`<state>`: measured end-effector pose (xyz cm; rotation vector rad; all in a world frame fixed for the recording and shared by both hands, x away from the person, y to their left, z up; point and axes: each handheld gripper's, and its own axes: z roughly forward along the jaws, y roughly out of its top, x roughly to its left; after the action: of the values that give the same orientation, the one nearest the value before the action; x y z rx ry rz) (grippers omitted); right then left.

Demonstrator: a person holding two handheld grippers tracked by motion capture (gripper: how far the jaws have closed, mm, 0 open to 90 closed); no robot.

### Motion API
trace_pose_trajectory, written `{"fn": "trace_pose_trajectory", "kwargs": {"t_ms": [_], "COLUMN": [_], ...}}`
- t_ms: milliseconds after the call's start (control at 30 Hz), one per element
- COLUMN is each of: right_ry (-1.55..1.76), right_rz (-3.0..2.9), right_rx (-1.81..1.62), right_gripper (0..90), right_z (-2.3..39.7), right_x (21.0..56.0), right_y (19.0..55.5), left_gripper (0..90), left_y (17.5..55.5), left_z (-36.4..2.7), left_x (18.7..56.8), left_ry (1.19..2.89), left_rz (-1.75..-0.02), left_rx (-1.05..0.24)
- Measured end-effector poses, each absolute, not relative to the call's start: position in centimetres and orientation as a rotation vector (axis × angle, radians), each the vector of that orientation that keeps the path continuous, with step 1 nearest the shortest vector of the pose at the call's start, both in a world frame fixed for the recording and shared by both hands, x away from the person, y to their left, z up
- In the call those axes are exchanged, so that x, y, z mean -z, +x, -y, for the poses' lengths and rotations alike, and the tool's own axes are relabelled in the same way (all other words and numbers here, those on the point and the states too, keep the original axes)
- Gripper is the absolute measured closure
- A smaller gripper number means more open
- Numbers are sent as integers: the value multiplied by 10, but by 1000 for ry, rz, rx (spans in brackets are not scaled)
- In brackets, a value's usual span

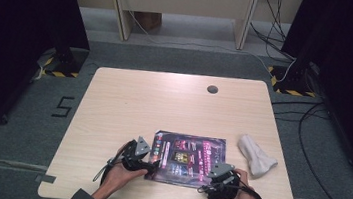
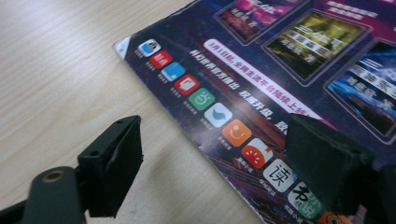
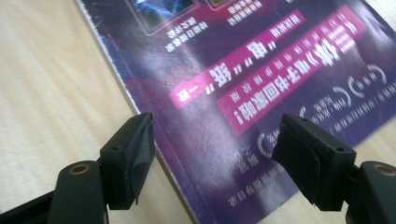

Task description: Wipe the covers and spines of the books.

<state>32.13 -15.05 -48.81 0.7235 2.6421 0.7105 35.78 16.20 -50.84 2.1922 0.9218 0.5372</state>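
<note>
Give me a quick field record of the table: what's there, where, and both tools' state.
surface: wooden table
main item: purple magazine, flat near the front edge
other item: white cloth, right of the magazine, apart from it
left tool: open, at the magazine's left edge
right tool: open, over the magazine's front right corner
held: nothing

Table (image 1: 129,99): light wood, round cable hole (image 1: 212,89) | Floor (image 1: 14,136): grey carpet, "5" marking (image 1: 63,106) | Rear: pale desk legs (image 1: 119,7), trailing cables (image 1: 310,145) | Sides: dark panels (image 1: 12,20), hazard-striped bases (image 1: 291,87)
</note>
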Motion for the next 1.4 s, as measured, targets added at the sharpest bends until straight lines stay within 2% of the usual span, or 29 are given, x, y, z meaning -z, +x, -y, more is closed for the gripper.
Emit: {"fn": "trace_pose_trajectory", "kwargs": {"t_ms": [100, 333, 533, 600, 833, 967, 1233, 1400], "right_ry": [751, 780, 760, 760, 817, 892, 1049, 1123], "right_rz": [-2626, -2582, -2565, -2548, -2522, -2531, -2528, -2519], "right_rx": [-699, -659, -621, -623, -635, -769, -928, -996], "right_gripper": [287, 288, 289, 327, 317, 321, 314, 314], "right_z": [153, 156, 148, 145, 134, 137, 162, 169], "right_x": [488, 487, 484, 483, 485, 480, 483, 486], "right_y": [328, 350, 366, 373, 398, 389, 364, 354], "left_gripper": [230, 299, 306, 307, 315, 221, 204, 193], "left_y": [352, 336, 326, 323, 320, 326, 355, 374], "left_z": [-159, -161, -159, -158, -156, -160, -187, -199], "left_x": [506, 507, 506, 506, 506, 504, 497, 501], "left_ry": [2224, 2211, 2216, 2221, 2216, 2228, 2131, 2117], "left_rz": [-881, -871, -884, -878, -883, -886, -994, -1047], "left_rx": [-553, -480, -455, -452, -416, -435, -519, -493]}}
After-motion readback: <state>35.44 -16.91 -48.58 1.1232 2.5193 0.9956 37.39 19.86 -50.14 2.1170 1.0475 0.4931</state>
